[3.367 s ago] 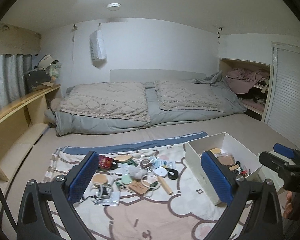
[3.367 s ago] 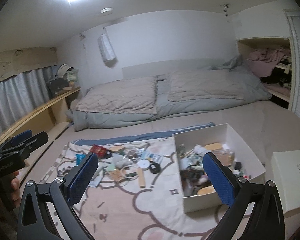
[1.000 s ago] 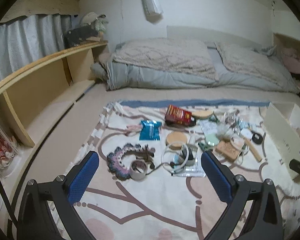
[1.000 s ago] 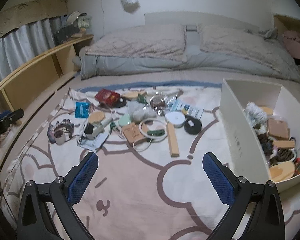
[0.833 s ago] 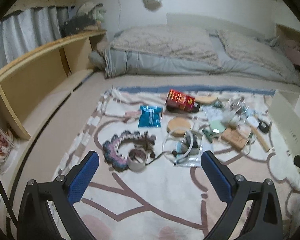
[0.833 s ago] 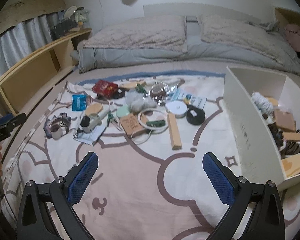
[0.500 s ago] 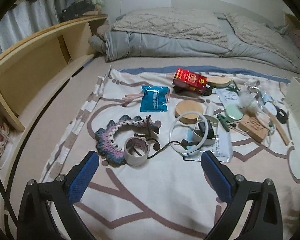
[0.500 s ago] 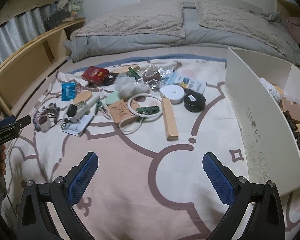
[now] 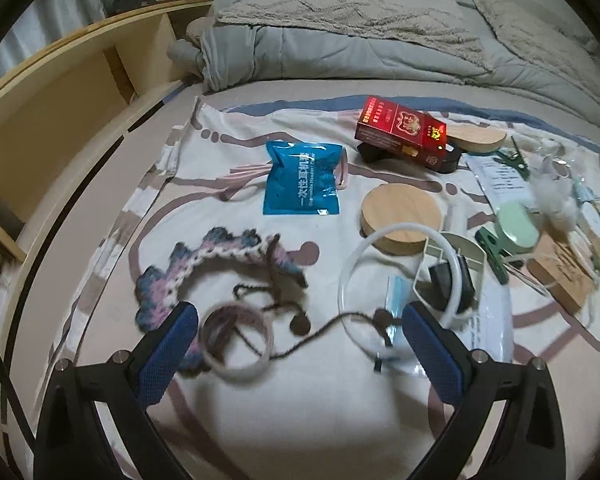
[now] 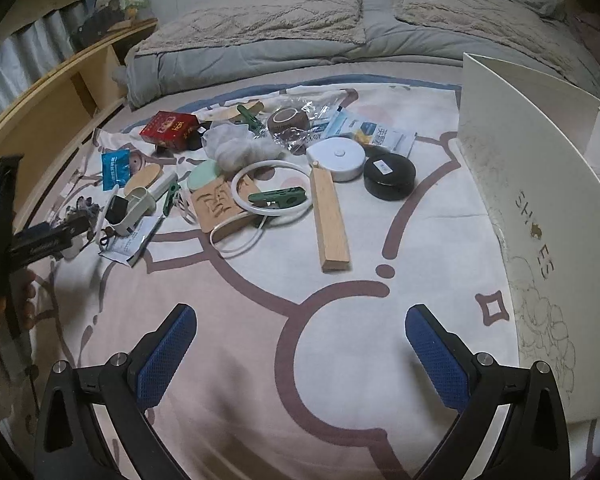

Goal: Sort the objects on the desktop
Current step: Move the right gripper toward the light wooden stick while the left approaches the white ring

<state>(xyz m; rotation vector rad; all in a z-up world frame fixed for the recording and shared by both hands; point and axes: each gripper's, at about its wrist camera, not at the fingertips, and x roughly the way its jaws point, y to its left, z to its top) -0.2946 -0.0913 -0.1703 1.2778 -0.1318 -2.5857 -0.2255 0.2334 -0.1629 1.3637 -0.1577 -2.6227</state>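
Bedroom floor setup: a cartoon-print blanket (image 10: 340,360) is spread in front of a low bed, with the clutter scattered across it and a white shoe box (image 10: 540,220) along the right edge.

Far left of the pile, the left gripper (image 9: 300,344) hangs low with its jaws spread wide and nothing between them. The tape roll (image 9: 236,340) sits just inside its left finger, touching the crocheted headband (image 9: 204,264), and a dark string (image 9: 316,336) trails across the gap toward the white ring (image 9: 400,280). That roll looks like the likely pick. To do it cleanly, it would help to center the jaws on the roll alone and keep the string and headband out of the bite, or they'll drag along.

Further right, the wooden block (image 10: 330,220) and black tin (image 10: 389,178) lie near the box. The right gripper (image 10: 300,352) hovers over bare blanket, also wide and empty, well apart from everything.
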